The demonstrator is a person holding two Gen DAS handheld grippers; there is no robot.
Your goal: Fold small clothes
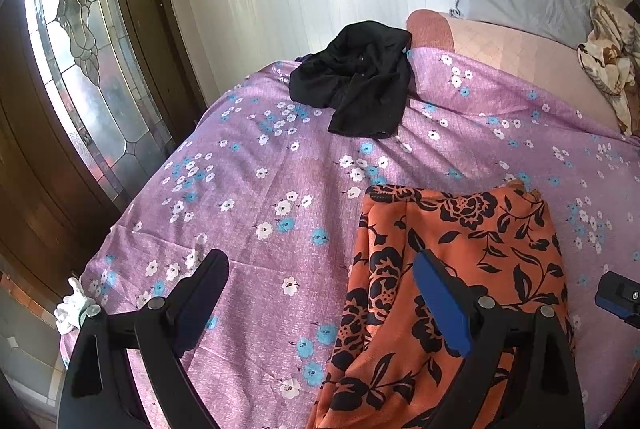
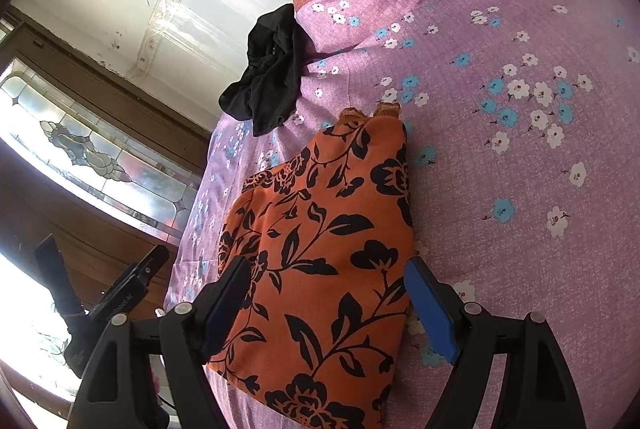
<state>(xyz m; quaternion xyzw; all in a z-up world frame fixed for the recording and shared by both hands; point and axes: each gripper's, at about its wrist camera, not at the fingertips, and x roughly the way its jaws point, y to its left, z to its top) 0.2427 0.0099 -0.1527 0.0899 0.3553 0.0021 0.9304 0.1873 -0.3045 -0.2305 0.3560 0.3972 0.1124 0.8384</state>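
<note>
Both tongs, left point(image 1: 320, 293) and right point(image 2: 328, 293), wide, holding nothing, over orange cloth point(image 2: 320, 253) at lower centre; pinch corners squarely, fold evenly.

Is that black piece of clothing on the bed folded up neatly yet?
No, the black garment lies in a crumpled heap on the purple flowered sheet, far from the orange flowered cloth.

Here's the black plastic left gripper point(image 1: 322, 281): two curved arms, a round silver screw at each pivot, a dark pad on one finger, a bright blue rectangular pad point(image 1: 440, 305) on the other. The matching black right gripper point(image 2: 326, 289) carries the same silver screws, slotted arms and a blue pad point(image 2: 432, 313) on one finger.
</note>
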